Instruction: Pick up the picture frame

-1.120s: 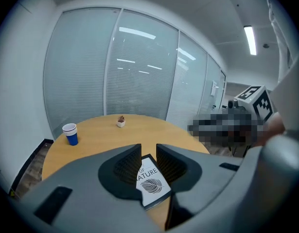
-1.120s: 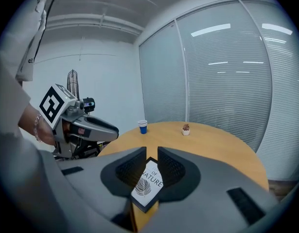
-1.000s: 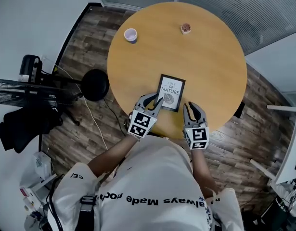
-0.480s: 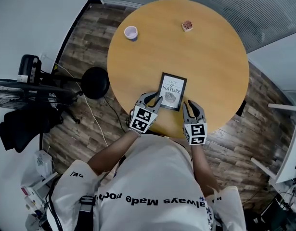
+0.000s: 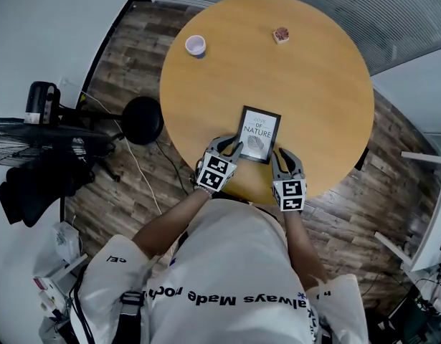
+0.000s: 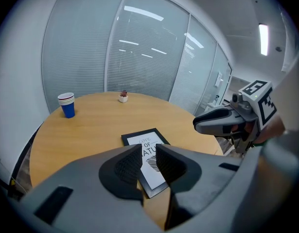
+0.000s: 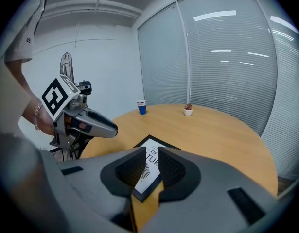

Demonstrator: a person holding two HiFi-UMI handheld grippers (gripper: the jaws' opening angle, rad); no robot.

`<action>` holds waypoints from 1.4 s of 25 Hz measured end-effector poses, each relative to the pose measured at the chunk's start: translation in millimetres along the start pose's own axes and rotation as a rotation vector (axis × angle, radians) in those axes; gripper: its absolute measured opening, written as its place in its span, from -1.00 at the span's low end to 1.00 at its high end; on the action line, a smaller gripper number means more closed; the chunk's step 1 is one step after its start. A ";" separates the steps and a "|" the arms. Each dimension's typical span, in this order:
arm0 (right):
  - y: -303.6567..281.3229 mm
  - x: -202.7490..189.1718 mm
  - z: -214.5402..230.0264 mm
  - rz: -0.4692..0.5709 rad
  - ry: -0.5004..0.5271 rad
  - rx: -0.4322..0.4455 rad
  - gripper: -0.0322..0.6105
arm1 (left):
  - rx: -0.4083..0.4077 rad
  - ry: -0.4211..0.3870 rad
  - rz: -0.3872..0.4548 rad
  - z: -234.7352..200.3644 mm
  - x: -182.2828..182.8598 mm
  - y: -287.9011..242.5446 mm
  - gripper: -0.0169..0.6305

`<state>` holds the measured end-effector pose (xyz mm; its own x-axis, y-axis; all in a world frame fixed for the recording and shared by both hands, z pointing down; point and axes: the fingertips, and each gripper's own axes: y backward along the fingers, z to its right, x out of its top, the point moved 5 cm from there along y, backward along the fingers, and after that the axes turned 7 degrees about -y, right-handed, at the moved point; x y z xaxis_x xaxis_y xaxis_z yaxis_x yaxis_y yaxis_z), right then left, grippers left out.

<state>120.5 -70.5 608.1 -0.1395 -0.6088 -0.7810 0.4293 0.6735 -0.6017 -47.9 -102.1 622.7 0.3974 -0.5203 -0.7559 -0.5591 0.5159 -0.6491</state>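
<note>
A black picture frame [image 5: 259,134] with a white print lies flat on the round wooden table [image 5: 313,84], near the edge closest to me. My left gripper [image 5: 228,147] hovers at the frame's near left corner, its jaws apart with nothing between them. My right gripper [image 5: 286,157] hovers just off the near right corner, jaws narrowly apart and empty. In the left gripper view the frame [image 6: 143,139] shows beyond the left gripper [image 6: 148,152]. In the right gripper view the frame [image 7: 153,142] shows beyond the right gripper [image 7: 151,157].
A paper cup [image 5: 196,45] stands at the table's far left and a small potted plant [image 5: 281,34] at the far side. A black round stool [image 5: 141,122] and a fan [image 5: 34,138] stand on the wood floor to the left. Glass walls with blinds lie beyond.
Both grippers have sunk toward the table and now sit closer to the frame's near corners. The frame has not moved.
</note>
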 end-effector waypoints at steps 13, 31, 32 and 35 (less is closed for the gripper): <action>-29.4 -27.2 6.1 -0.076 -0.029 -0.007 -0.64 | -0.029 0.049 -0.083 -7.8 -27.0 -27.7 -0.65; -65.6 -65.3 20.9 -0.199 -0.112 -0.049 -0.44 | -0.054 0.134 -0.180 -20.6 -65.4 -62.8 -0.60; -66.9 -67.1 21.6 -0.206 -0.116 -0.052 -0.43 | -0.055 0.137 -0.183 -21.1 -66.6 -64.7 -0.59; -71.7 -69.6 23.8 -0.213 -0.128 -0.054 -0.41 | -0.057 0.144 -0.191 -21.9 -68.3 -70.8 -0.58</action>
<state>120.7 -86.4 709.6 -0.1063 -0.7853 -0.6099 0.3539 0.5434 -0.7613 -51.3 -118.0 722.2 0.3946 -0.6984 -0.5971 -0.5257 0.3614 -0.7701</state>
